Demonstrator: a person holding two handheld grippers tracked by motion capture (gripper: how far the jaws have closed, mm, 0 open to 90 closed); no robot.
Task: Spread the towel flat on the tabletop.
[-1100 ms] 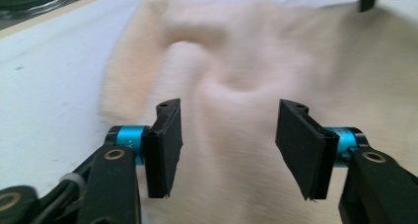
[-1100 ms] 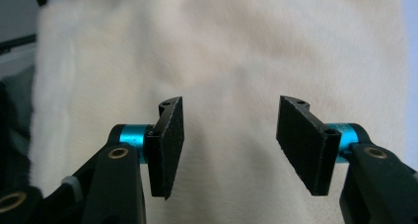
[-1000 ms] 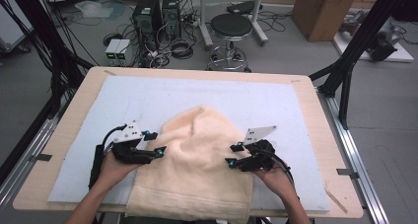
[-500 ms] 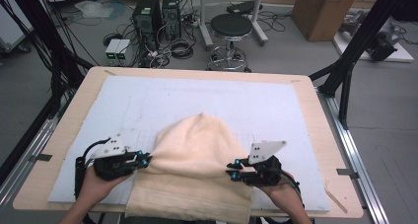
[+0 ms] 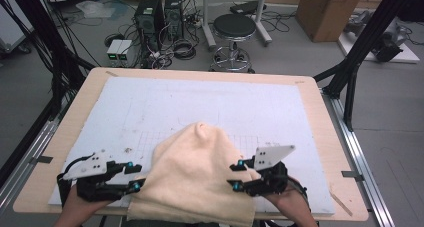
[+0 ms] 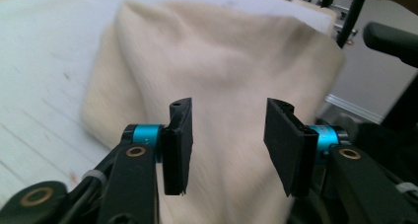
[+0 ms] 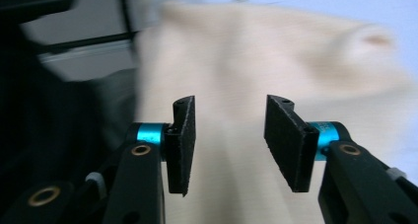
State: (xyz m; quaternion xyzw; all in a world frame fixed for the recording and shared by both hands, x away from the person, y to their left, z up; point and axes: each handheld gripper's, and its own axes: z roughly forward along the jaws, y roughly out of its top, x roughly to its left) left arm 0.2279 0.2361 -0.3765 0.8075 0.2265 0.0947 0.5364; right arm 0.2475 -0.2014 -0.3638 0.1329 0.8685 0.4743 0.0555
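Both hand-held grippers, left (image 5: pixel 134 178) and right (image 5: pixel 234 175), have just reopened, level beside the cream cloth (image 5: pixel 195 177).

One cream cloth (image 5: pixel 195 177) – two hand-held grippers – one table (image 5: pixel 310 94).

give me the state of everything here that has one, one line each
cloth: folded over with a raised hump, its near edge hanging over the table's front edge
left gripper: open, just been opening, nothing gripped between its fingers, cloth behind them
right gripper: open, just been opening, nothing gripped, cloth behind its fingers
table: white mat on top, cloth on its near part
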